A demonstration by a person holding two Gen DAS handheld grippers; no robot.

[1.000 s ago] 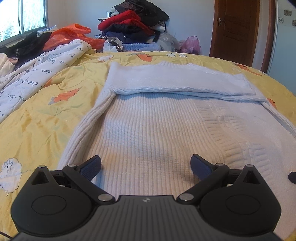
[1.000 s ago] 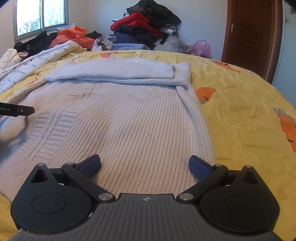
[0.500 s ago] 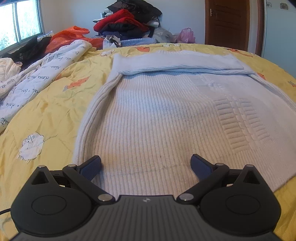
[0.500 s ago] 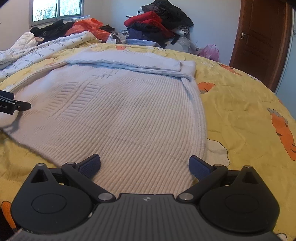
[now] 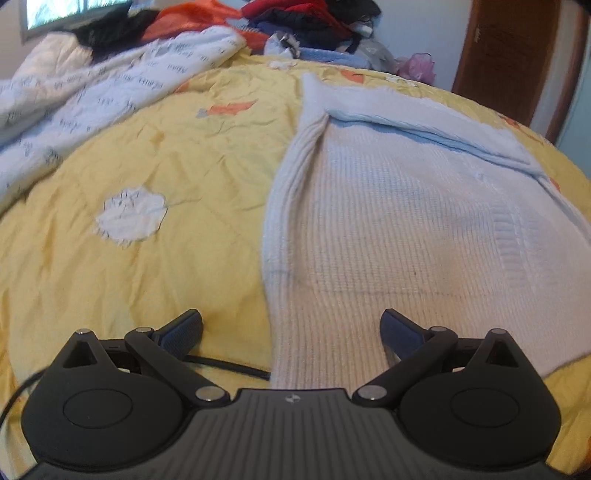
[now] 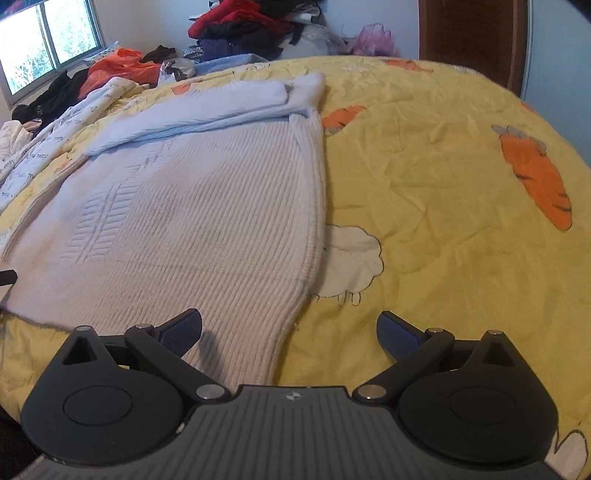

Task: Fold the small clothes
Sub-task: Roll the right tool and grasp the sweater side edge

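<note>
A white ribbed knit sweater [image 5: 388,229] lies flat on the yellow bedspread, its sleeves folded across the far end. My left gripper [image 5: 291,334] is open over the sweater's near left corner, one finger above the bedspread, the other above the knit. In the right wrist view the same sweater [image 6: 192,221] fills the left half. My right gripper [image 6: 290,330] is open over its near right corner, its left finger above the knit and its right finger above bare bedspread. Nothing is held between either pair of fingers.
The yellow bedspread [image 6: 443,184] with carrot and sheep prints spreads around the sweater. A white printed quilt [image 5: 92,103] lies at the left. A pile of clothes [image 6: 251,29] stands at the far end, a brown door [image 5: 513,55] beyond. A black cable [image 5: 229,367] runs below the left gripper.
Both grippers have drawn back toward the near hem and moved outward, the left to the sweater's left corner, the right to its right corner. Both stay open.
</note>
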